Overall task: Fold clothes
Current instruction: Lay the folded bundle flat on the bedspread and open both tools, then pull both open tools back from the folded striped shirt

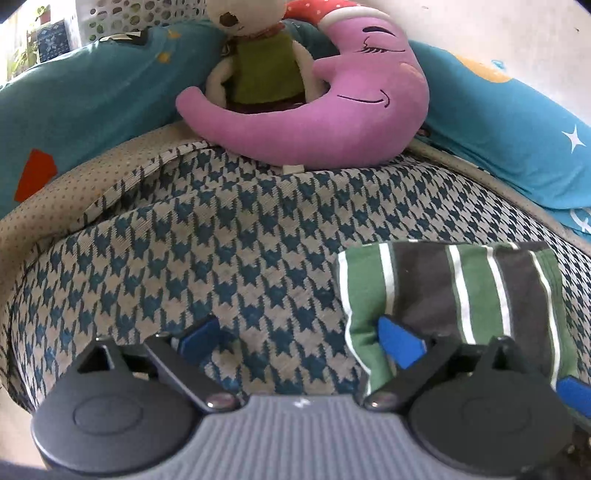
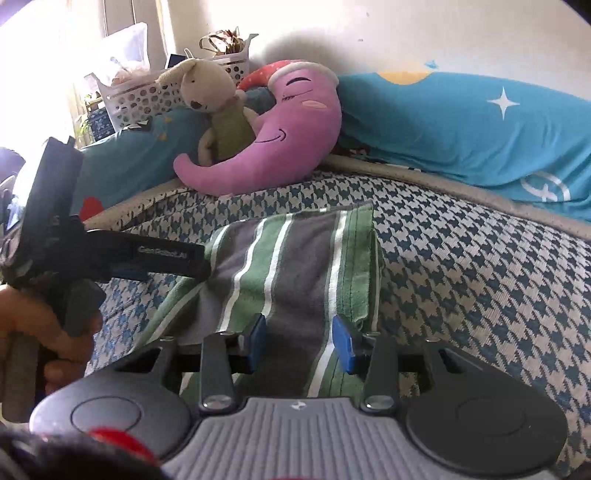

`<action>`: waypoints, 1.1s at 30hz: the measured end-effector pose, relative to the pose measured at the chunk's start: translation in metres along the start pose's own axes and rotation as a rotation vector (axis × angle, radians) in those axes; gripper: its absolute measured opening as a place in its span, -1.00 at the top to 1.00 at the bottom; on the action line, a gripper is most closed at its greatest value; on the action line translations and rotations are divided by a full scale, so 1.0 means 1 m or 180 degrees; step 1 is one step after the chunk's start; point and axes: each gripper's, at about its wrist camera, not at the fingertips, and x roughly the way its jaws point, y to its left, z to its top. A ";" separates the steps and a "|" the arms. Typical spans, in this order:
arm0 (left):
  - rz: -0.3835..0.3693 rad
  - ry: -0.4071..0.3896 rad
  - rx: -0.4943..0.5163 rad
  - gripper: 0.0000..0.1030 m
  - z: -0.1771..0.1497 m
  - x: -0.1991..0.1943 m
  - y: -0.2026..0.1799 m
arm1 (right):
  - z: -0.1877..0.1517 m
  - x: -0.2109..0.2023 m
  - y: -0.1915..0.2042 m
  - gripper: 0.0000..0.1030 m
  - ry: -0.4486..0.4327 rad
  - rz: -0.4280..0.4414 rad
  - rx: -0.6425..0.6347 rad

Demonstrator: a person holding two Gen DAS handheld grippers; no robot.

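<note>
Home bedroom, looks like a child's. Work surface is a bed covered with a blue-and-grey houndstooth blanket (image 2: 480,266), over a beige dotted mattress edge (image 1: 74,184). Teal pillows/bedding with stars and a sun print (image 2: 461,125) line the wall side. Soft toys at the head: pink crescent moon cushion with a sleeping face (image 1: 332,110) and a cream plush rabbit in a green top (image 2: 218,107) leaning in its curve. White perforated plastic laundry baskets (image 2: 147,96) stacked behind with bags and clutter, next to a bright window with some potted plants (image 2: 83,123). Plain white painted wall (image 2: 406,33) behind. A folded striped green-and-grey garment (image 2: 295,258) lies on the blanket.
</note>
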 end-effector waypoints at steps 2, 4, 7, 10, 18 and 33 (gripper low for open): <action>-0.0088 0.0003 -0.0045 -0.86 0.001 -0.005 0.001 | 0.002 -0.006 0.000 0.22 -0.0007 0.0018 0.0046; -0.0197 0.0009 -0.0050 -0.86 0.002 -0.013 -0.001 | 0.002 -0.013 0.001 0.22 -0.0020 0.0057 0.0050; -0.0304 0.0001 0.0019 -0.89 -0.004 -0.030 -0.004 | 0.001 -0.021 0.004 0.20 0.0016 0.0113 0.0028; -0.0376 0.0000 0.0115 -0.91 -0.012 -0.046 -0.009 | -0.001 -0.027 0.007 0.19 0.0103 0.0065 -0.0044; -0.0335 0.0022 0.0276 -0.92 -0.042 -0.070 -0.014 | -0.004 -0.052 0.010 0.19 0.0070 -0.0052 -0.0006; -0.0037 0.0216 0.0410 -1.00 -0.075 -0.061 -0.020 | -0.033 -0.026 0.004 0.19 0.0535 -0.0286 0.0010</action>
